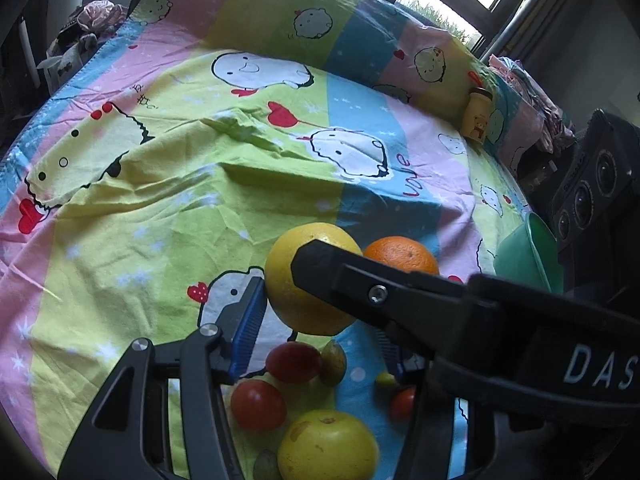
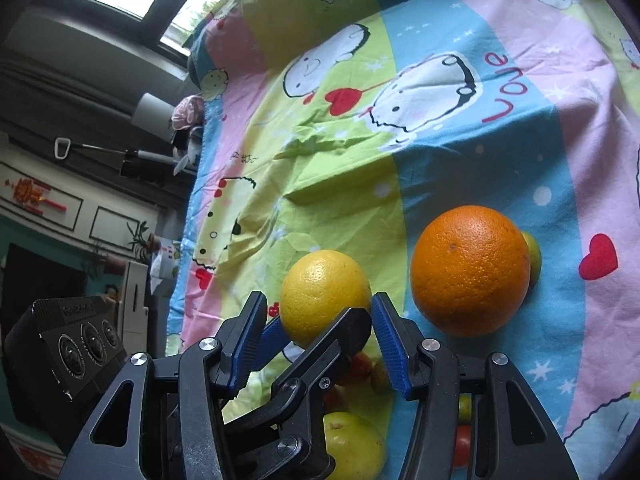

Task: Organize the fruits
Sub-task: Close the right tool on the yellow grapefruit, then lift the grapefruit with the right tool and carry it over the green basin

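A large yellow citrus [image 1: 308,276] lies on the cartoon cloth [image 1: 160,200], with an orange [image 1: 402,258] just right of it. My left gripper [image 1: 320,344] is open around the near side of the yellow citrus. The right gripper's black finger [image 1: 340,276] crosses over the citrus in the left wrist view. In the right wrist view, my right gripper [image 2: 318,340] is open, above the left one, just short of the yellow citrus [image 2: 324,296]. The orange [image 2: 470,270] sits to its right. Red tomatoes [image 1: 258,404] and a yellow-green apple [image 1: 328,446] lie close below.
A green plastic bowl [image 1: 528,256] sits at the cloth's right edge. A small yellow jar [image 1: 478,114] stands at the far right by a raised fold. A small green fruit [image 2: 534,258] hides behind the orange. Furniture and a window surround the bed.
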A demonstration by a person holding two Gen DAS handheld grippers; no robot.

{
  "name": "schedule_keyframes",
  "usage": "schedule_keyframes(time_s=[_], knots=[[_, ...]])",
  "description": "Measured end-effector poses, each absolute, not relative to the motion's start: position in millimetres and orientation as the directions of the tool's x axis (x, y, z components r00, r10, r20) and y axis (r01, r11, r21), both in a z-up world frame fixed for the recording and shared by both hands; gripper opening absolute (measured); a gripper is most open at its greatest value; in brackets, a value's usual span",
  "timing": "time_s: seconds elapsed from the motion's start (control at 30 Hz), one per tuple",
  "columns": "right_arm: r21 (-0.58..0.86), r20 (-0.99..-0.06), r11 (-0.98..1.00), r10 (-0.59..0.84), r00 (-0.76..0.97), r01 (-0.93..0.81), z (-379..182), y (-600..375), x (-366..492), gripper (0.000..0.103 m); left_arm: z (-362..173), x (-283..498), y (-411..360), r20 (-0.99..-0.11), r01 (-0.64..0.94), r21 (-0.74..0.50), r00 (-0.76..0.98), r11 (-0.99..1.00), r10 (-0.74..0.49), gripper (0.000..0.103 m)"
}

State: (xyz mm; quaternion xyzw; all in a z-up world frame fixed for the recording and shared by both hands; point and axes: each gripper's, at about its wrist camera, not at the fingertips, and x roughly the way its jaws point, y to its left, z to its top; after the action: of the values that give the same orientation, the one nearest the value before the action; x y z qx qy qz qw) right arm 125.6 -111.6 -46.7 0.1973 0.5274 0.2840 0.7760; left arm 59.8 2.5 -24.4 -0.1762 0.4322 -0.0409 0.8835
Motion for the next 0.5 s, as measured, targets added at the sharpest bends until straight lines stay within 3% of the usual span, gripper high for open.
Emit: schedule_keyframes(time_s=[0.5], knots=[[0.598,-0.655,0.753,0.657,0.374,-0.276,-20.3,-129.5,110.8,0.057,-1.1,49.6,-15.3,-0.688,-0.018,-0.326,0.691,0.945,-0.224,0.052]])
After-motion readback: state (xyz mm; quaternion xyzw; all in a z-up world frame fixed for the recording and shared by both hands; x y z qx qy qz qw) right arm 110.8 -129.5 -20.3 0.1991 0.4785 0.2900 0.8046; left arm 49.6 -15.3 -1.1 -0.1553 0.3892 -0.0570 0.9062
